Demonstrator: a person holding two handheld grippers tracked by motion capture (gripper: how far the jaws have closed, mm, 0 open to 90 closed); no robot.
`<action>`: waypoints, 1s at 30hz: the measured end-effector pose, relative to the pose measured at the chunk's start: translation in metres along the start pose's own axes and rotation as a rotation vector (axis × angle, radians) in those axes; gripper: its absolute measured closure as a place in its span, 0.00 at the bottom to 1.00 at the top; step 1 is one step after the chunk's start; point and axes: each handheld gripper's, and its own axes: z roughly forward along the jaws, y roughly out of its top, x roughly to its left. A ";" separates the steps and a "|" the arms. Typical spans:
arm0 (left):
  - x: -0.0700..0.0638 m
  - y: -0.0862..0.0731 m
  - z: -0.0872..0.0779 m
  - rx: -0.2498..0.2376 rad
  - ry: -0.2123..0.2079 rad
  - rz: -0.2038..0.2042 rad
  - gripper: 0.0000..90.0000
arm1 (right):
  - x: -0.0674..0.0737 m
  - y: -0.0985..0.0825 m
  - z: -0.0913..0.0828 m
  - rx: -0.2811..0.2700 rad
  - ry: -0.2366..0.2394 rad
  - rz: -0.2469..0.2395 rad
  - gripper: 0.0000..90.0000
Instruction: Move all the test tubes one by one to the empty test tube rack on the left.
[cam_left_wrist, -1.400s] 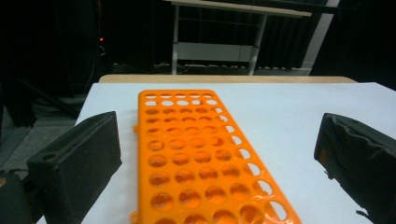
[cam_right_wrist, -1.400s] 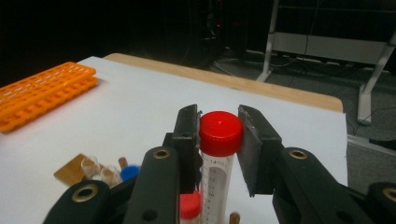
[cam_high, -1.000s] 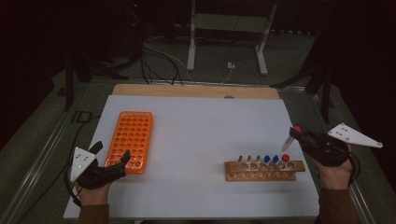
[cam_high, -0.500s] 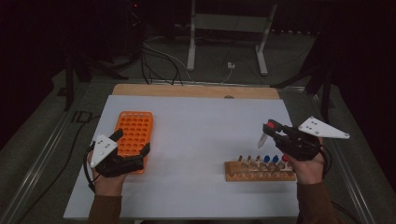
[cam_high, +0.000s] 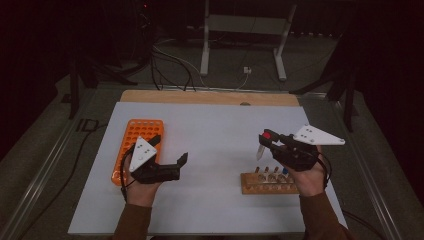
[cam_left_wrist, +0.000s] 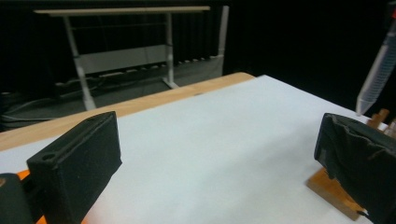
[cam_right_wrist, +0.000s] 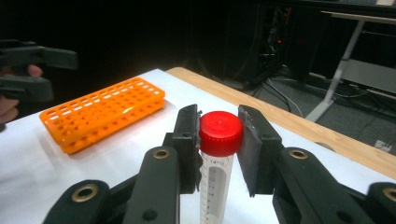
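The tube sits between the right gripper's fingers, cap at the fingertips, body hanging below them, lifted above the wooden tube rack. That rack lies just under and behind those fingertips. The plastic tube rack lies beside the left gripper's fingers, which stand wide apart over the white mat.

- One orange rack lay at about nine o'clock on the white mat.
- One wooden rack sat at about four o'clock.
- One red-capped tube was up in the air.
- Two grippers were there: the left gripper and the right gripper.
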 end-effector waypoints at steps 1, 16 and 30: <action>-0.003 0.000 0.003 0.007 -0.010 0.003 0.01 | 0.003 0.000 0.004 0.007 0.010 -0.001 0.78; -0.047 0.003 0.046 0.049 -0.194 0.004 0.08 | 0.035 0.001 0.035 0.011 0.105 -0.005 0.78; -0.075 0.006 0.066 0.100 -0.282 0.083 0.61 | 0.063 -0.005 0.056 0.026 0.180 -0.014 0.78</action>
